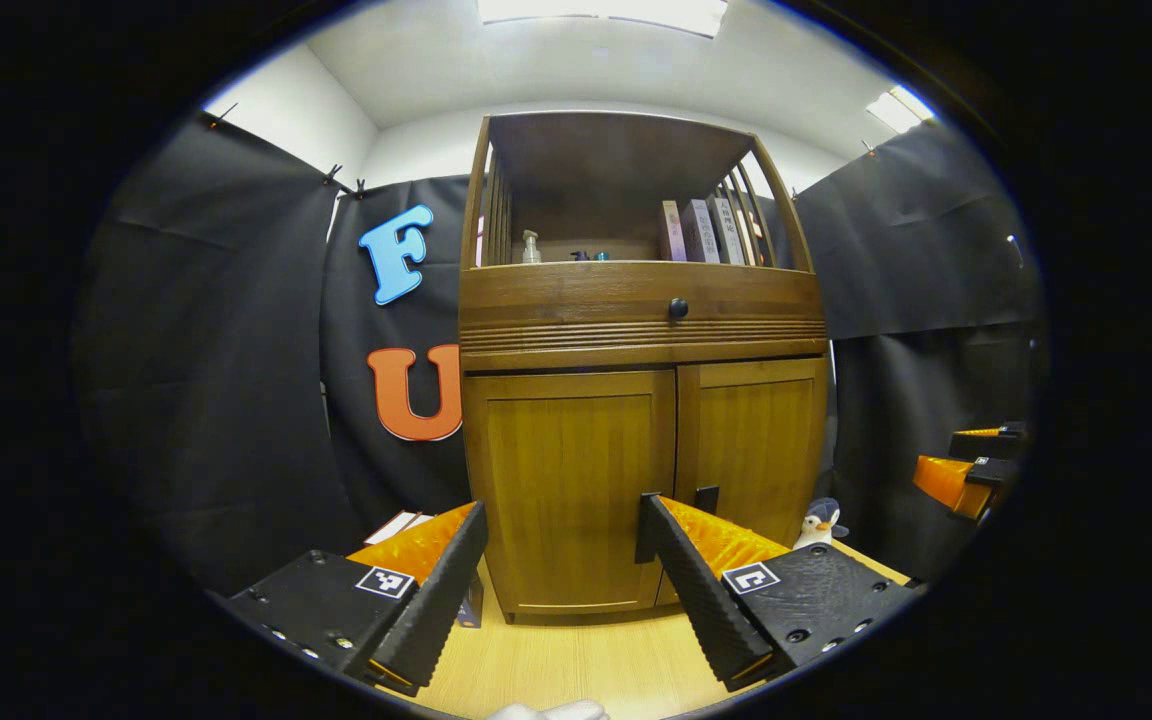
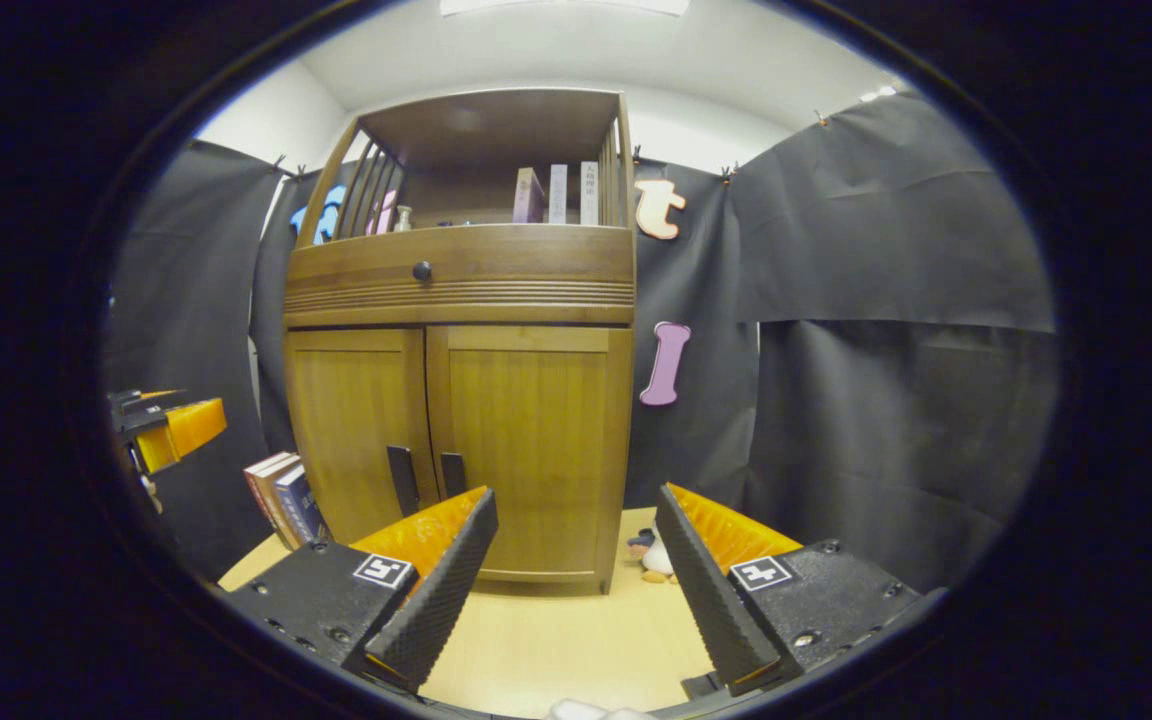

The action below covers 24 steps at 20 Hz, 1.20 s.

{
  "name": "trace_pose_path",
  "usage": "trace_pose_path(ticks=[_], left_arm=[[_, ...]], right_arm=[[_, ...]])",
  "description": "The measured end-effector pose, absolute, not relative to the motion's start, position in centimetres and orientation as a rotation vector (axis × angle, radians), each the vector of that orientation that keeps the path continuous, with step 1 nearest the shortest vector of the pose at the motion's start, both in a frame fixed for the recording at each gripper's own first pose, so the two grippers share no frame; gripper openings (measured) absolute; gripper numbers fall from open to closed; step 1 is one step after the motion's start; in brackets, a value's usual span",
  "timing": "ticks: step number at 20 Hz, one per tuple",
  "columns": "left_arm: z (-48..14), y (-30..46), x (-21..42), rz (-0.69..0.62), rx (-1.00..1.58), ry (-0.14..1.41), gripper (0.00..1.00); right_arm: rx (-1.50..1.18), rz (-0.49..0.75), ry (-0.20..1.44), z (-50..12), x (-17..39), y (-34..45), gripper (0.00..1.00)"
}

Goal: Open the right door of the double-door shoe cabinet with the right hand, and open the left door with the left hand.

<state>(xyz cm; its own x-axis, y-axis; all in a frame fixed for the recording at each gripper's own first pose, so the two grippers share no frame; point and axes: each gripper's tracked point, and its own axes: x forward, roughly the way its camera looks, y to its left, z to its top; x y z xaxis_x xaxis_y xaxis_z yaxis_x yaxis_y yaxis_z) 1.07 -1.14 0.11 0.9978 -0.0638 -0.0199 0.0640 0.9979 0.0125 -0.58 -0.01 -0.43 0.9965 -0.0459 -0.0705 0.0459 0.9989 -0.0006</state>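
Standing shut, the cabinet's left door (image 1: 576,490) and right door (image 2: 536,450) face 2 released tools, left tool (image 1: 561,555) and right tool (image 2: 576,545).

cabinet (image 1: 636,330): warm brown wood with vertical grain; ribbed band under the drawer
doors (image 2: 456,440): same brown, darker frames
handles (image 2: 426,478): black
knob (image 1: 678,308): black, on the drawer
table (image 1: 576,665): pale yellow wood
penguin toy (image 1: 820,522): white and grey, right of the cabinet
books (image 2: 281,495): dark blue and red covers, left of the cabinet
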Motion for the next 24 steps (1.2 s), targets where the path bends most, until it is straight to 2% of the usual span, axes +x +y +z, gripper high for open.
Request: trace_pose_path(ticks=[6,10,19,24], left_arm=[[-0.2,-0.8,0.0,-0.056,0.03,0.022,0.96],[-0.3,0.2,-1.3,-0.02,0.022,0.024,0.96],[0.6,3.9,-4.7,0.116,0.038,0.026,0.96],[0.0,4.8,-6.3,0.183,0.046,0.044,0.96]], right_arm=[[0.014,-0.035,0.069,-0.4,-0.5,0.3,1.0],[0.003,0.026,0.085,-1.2,0.3,1.4,1.0],[-0.037,0.185,0.147,-5.0,12.0,10.1,1.0],[-0.051,0.231,0.204,-8.0,17.8,13.4,1.0]])
